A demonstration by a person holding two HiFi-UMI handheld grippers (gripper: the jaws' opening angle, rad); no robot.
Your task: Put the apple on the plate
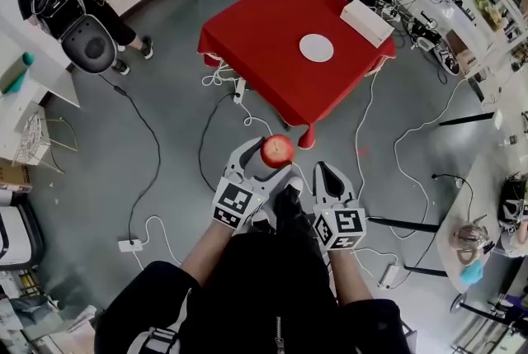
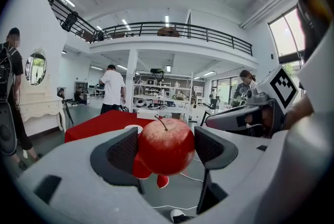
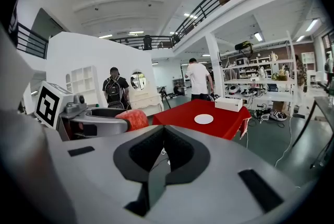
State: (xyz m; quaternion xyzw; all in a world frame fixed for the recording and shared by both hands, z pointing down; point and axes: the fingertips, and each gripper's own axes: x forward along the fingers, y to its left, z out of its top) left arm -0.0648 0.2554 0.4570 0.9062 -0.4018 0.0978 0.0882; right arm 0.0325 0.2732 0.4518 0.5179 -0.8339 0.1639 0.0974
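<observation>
Apple (image 1: pixel 278 150) red, possibly streaked; plate (image 1: pixel 316 47) white; tablecloth (image 1: pixel 264 39) red; floor (image 1: pixel 165 80) grey.

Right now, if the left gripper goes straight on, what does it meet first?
Left gripper, holding the apple: likely the red table's near corner, only air before it. Depth unclear.

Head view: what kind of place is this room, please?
Most likely an open lab or workshop hall, not a home. Loose cables lie on the bare grey floor, shelves along the wall hold equipment, and a railed mezzanine runs above.
</observation>
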